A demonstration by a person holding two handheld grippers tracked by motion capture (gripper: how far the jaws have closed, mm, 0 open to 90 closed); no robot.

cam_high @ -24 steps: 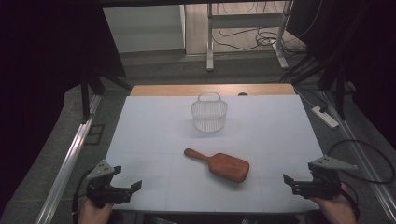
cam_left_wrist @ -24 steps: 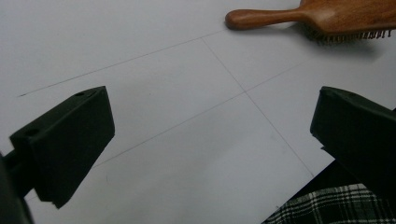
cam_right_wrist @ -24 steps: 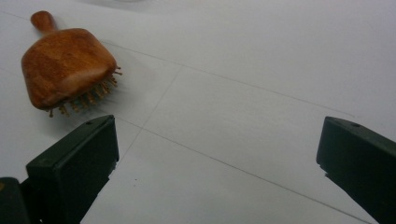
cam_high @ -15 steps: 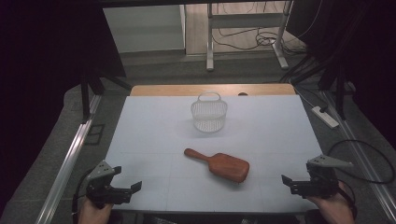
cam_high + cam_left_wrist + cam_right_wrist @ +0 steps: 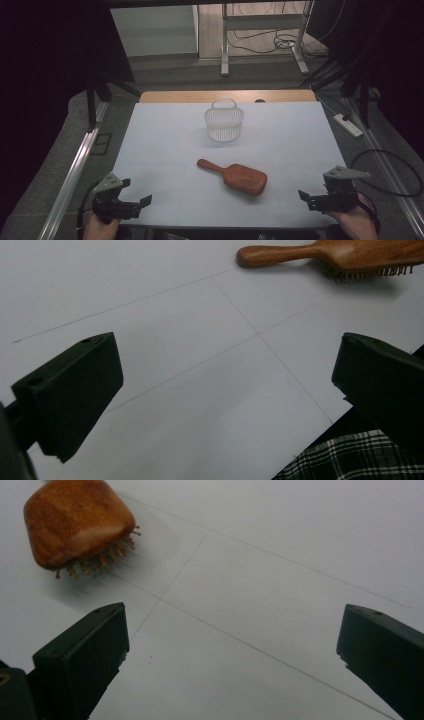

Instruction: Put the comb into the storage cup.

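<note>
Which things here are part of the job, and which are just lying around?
In the job: wooden hairbrush, bristles down; white basket; left gripper and right gripper, both open and apart from the brush.

Lying about: power strip and cables on the floor.

R gripper (image 5: 314, 196) edged a touch toward the table's L; nothing else shifted since earlier pics.

Table (image 5: 165, 140) bears hairbrush (image 5: 235, 176), basket (image 5: 223, 122)
</note>
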